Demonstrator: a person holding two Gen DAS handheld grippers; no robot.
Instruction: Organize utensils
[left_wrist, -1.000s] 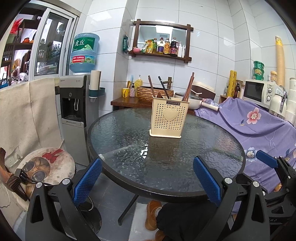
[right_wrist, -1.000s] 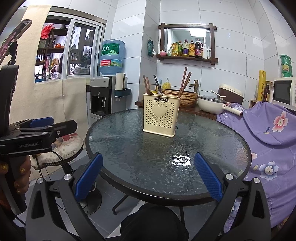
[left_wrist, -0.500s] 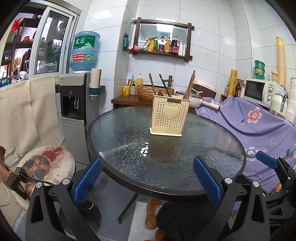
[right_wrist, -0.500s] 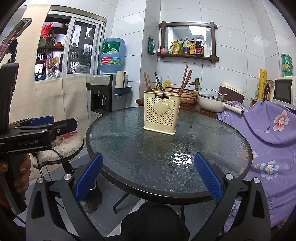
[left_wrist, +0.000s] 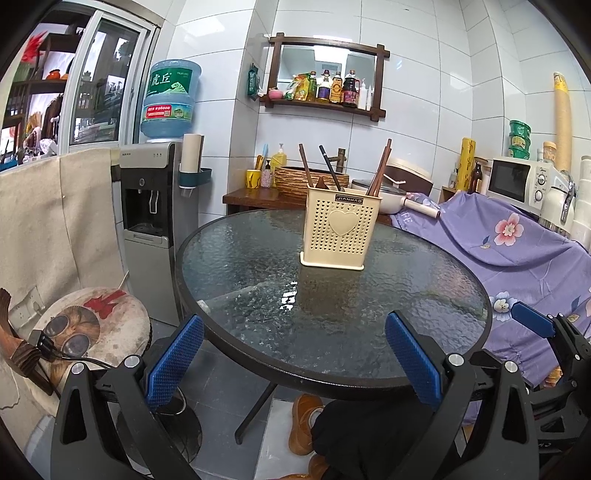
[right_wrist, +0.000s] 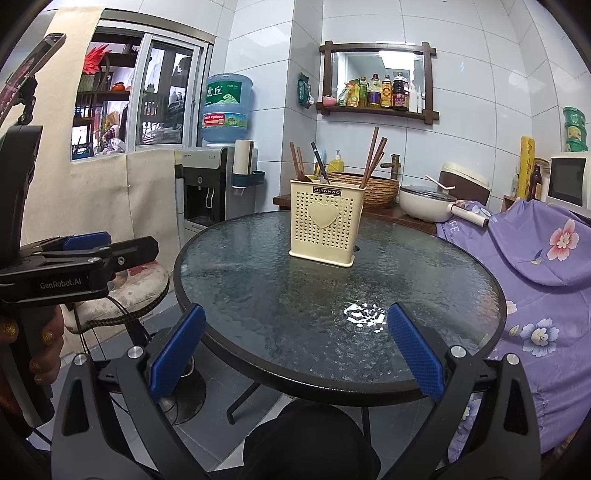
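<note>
A cream perforated utensil holder (left_wrist: 339, 232) (right_wrist: 324, 223) with a heart on its front stands upright on the round glass table (left_wrist: 258, 295) (right_wrist: 277, 302), toward the far side. Several brown chopsticks (left_wrist: 380, 168) (right_wrist: 372, 157) and a dark utensil (left_wrist: 329, 168) (right_wrist: 318, 163) stick up out of it. My left gripper (left_wrist: 293, 358) hangs open at the table's near edge, nothing between its blue pads. My right gripper (right_wrist: 295, 350) is open too, also at the near rim. In the right wrist view the left gripper (right_wrist: 79, 254) appears from the side at far left, held by a hand (right_wrist: 44, 339).
A round cushioned stool (left_wrist: 92, 328) stands left of the table, a water dispenser (left_wrist: 155, 221) behind it. Purple floral cloth (left_wrist: 509, 243) covers furniture at right, with a microwave (left_wrist: 517, 181). A wooden counter behind holds a basket (left_wrist: 310, 181) and a white pot (right_wrist: 424, 203).
Both views have drifted slightly, with the holder a little lower and nearer in the left view. Both grippers stay open and empty; nothing on the table moved.
</note>
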